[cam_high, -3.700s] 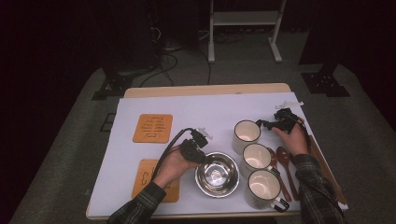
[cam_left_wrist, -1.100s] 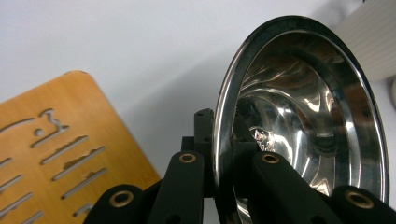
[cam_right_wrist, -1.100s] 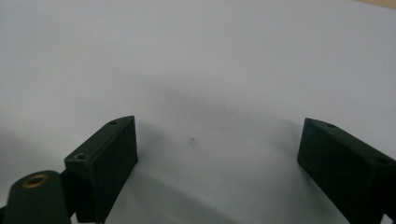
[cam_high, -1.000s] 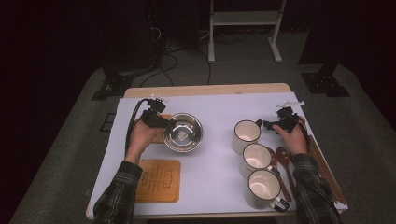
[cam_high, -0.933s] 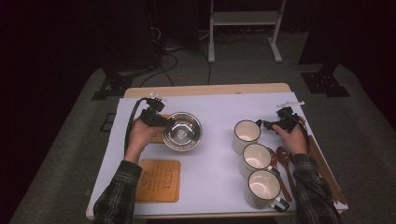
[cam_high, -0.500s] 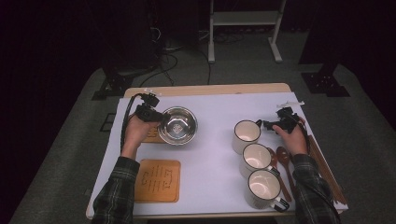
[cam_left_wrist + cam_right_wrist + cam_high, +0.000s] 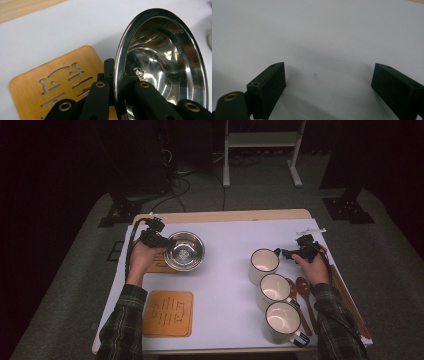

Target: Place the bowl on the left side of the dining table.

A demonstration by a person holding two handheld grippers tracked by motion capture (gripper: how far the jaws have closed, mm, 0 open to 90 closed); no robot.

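Steel bowl [image 7: 162, 67] pinched at its rim, left of frame.
Left tool [image 7: 120, 82] clamped on it; bowl's stamped mark unreadable; right tool [image 7: 328, 82] gapes apart.

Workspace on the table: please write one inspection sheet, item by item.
Surface: white cover on a wooden table, flat.
Job's things: steel bowl, rim pinched by the left gripper, over the far wooden trivet.
Clutter: near trivet, three mugs, wooden spoons.
Grippers: left shut on the bowl; right gripper open, nothing between the jaws.
Cables: black cable trailing from the left gripper.
Surroundings: dark floor, white stand.
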